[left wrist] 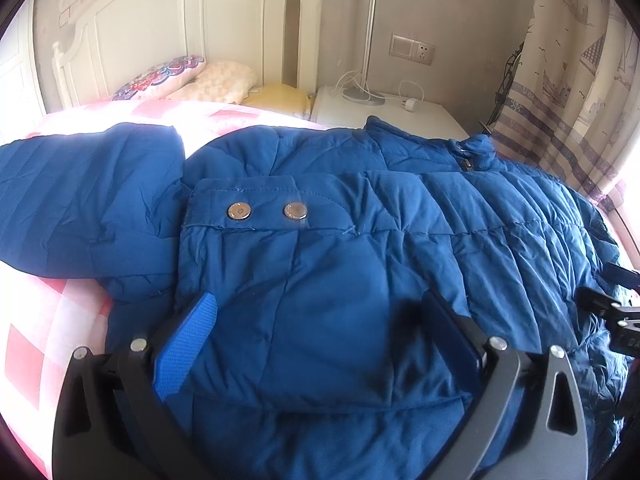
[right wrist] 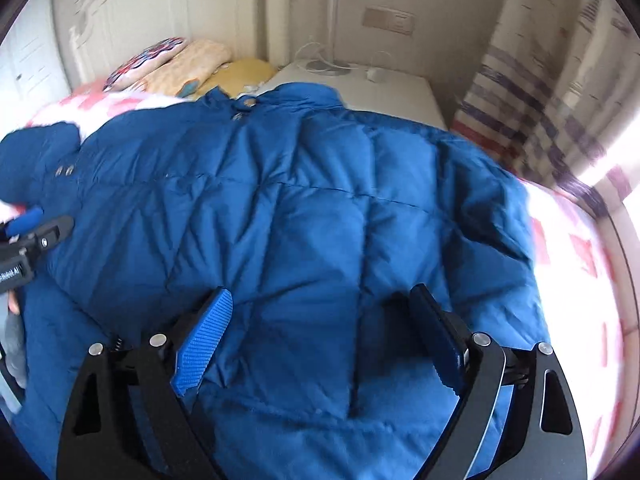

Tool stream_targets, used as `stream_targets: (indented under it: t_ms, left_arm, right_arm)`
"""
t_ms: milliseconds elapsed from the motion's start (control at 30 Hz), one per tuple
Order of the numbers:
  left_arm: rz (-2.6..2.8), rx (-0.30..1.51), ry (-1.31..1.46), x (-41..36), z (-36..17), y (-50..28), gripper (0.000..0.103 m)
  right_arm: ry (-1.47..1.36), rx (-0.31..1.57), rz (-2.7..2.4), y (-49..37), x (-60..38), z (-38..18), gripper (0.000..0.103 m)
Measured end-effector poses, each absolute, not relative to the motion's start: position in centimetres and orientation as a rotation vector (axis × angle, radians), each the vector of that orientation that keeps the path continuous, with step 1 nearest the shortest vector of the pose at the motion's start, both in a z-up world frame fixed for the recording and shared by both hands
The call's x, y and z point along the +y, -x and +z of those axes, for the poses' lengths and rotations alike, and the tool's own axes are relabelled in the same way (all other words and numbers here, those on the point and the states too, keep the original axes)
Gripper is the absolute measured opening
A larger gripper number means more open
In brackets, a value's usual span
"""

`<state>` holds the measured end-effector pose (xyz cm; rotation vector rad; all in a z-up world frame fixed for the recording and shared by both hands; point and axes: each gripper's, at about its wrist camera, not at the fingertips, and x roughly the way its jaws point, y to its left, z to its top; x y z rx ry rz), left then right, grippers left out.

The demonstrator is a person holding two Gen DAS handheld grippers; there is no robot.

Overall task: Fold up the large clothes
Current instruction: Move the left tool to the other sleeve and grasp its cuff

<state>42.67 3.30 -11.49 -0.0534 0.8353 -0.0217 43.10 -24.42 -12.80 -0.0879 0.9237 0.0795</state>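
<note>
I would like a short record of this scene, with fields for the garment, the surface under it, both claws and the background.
garment: blue quilted puffer jacket, spread out, one sleeve folded across its front
sleeve detail: cuff tab with two silver metal snaps
surface: pink and white checked bed quilt
left claw: open, above the folded sleeve
right claw: open, above the jacket body, nothing gripped
background: white wooden headboard, pillows, striped curtain

The jacket (left wrist: 320, 248) is matt quilted cloth with shiny metal snaps (left wrist: 239, 211); beside it the quilt (left wrist: 48, 320) is soft checked cloth; gripper pads (right wrist: 204, 344) look ribbed.
</note>
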Motion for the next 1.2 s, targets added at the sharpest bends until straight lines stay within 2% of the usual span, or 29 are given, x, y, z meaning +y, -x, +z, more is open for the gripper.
stream_targets:
  t_ms: [133,267,467,700,833,1000,1133,1167,1200]
  left_arm:
    - [-0.025,0.828,0.065,3.5,-11.4,-42.5,0.101]
    - [-0.026,0.817,0.074,3.7,-11.2,-42.3,0.101]
    - [-0.056,0.761,0.202,6.1,-10.1,-41.3,0.101]
    - [0.355,0.560,0.818,24.2,-8.4,-36.2,0.097]
    - [0.587,0.470,0.844,32.5,-6.6,-34.1,0.090]
    - [0.690,0.493,0.836,40.9,-5.5,-34.6,0.089]
    - [0.627,0.436,0.893,44.8,-5.5,-35.6,0.089]
    - [0.624,0.439,0.895,45.1,-5.4,-36.0,0.083]
    - [0.644,0.452,0.877,45.4,-5.3,-36.4,0.072]
  right_arm:
    - [0.055,0.830,0.148,-39.1,-23.4,-11.1,0.086]
    - [0.121,0.906,0.136,-38.3,-22.2,-14.7,0.086]
    - [0.126,0.890,0.122,-38.3,-21.7,-14.8,0.086]
    - [0.103,0.883,0.133,-38.0,-21.9,-14.7,0.086]
    - [0.099,0.884,0.136,-38.1,-22.1,-14.7,0.086]
    - [0.105,0.884,0.133,-38.1,-22.0,-14.7,0.086]
    - [0.108,0.882,0.130,-38.1,-22.0,-14.7,0.086]
    - [0.108,0.883,0.130,-38.1,-22.0,-14.7,0.086]
    - [0.109,0.883,0.130,-38.1,-21.9,-14.7,0.086]
